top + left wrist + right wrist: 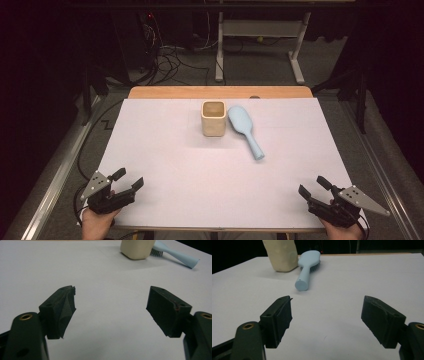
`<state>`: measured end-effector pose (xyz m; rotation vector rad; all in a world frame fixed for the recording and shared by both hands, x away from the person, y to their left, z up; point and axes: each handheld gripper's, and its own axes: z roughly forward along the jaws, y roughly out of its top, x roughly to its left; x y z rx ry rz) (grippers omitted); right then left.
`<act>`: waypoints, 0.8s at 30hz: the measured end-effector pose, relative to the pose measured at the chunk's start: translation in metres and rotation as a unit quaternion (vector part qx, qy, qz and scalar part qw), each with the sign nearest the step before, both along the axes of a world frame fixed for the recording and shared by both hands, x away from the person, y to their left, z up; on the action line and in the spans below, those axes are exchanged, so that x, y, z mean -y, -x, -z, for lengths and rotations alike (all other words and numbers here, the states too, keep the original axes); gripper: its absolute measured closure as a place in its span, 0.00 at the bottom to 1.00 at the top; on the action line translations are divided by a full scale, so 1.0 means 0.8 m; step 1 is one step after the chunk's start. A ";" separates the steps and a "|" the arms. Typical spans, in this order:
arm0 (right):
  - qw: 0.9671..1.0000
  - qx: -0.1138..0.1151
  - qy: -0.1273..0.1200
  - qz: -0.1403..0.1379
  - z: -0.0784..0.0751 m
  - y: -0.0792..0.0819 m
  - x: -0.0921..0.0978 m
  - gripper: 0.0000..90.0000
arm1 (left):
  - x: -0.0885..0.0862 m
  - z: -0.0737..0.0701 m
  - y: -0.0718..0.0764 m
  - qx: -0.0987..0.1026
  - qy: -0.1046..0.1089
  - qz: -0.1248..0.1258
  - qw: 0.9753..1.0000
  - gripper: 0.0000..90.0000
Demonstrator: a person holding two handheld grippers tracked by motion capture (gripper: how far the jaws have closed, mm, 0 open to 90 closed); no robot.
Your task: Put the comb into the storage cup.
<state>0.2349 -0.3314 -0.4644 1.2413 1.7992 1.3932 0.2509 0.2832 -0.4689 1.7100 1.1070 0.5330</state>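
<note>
2 grippers sit at my near tabletop (165, 165) corners: the left gripper (127, 179), jaws spread and holding nothing; far ahead, centre, I see a cream cup (213, 118) with a light-blue hairbrush (246, 130) just beside it; then the right gripper (313, 186), jaws likewise spread.

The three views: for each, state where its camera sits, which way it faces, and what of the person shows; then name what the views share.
High view: above the table's near edge, facing forward and down; both hands, left hand-held gripper, right hand-held gripper.
Left gripper view: low over the white table, looking between open jaws.
Right gripper view: the same, facing the hairbrush's handle end.
Shared: beige cup, blue hairbrush.
</note>
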 end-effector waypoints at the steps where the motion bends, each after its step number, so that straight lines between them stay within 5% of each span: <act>1: 1.000 0.000 0.000 0.002 0.000 0.000 0.000 0.28 | 0.000 0.000 0.000 0.000 0.000 0.000 1.000 0.26; 24: 1.000 0.013 -0.011 0.000 -0.003 0.006 0.001 0.27 | 0.000 0.000 0.001 0.002 0.001 0.000 1.000 0.26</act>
